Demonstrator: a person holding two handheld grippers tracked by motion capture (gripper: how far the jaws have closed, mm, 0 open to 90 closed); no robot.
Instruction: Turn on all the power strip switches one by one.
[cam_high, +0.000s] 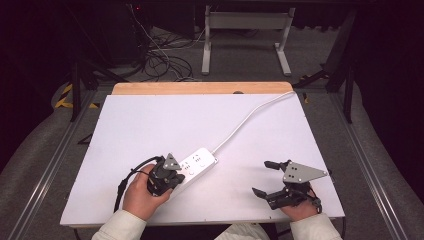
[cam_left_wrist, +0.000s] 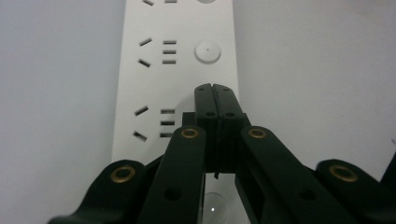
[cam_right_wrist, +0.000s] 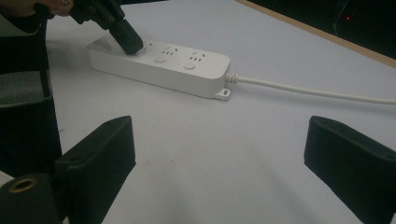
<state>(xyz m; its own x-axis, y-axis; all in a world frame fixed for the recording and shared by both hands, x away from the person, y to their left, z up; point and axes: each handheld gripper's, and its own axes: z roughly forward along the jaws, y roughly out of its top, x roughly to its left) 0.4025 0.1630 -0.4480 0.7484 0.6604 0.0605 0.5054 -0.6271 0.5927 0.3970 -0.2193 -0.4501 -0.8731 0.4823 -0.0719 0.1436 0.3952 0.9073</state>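
The room around you is dark, with a grey floor, loose black cables (cam_high: 160, 60) and a white metal frame (cam_high: 247, 30) beyond the table; the work surface itself is a large white board (cam_high: 150, 125) lying on a wooden tabletop (cam_high: 200, 88) whose far edge shows behind it. On this board, a little left of the middle and near your side, lies the long white plastic power strip (cam_high: 200, 162) with round push buttons, placed diagonally, and its white cord (cam_high: 250, 117) runs away to the far right corner of the board. Your left gripper (cam_left_wrist: 215, 88) is clenched, its two black jaws pressed together with nothing between them, and the joined tip rests down on the top face of the strip, at one round button beside a group of socket slots; the next round button (cam_left_wrist: 207, 51) is free just beyond the tip. Your right gripper (cam_high: 265, 177) is released, its jaws standing wide apart and holding nothing, low over the bare board at your right, well apart from the strip. In the right gripper view you see the strip (cam_right_wrist: 159, 65) from the side, with the left gripper (cam_right_wrist: 126, 39) pressing on it.
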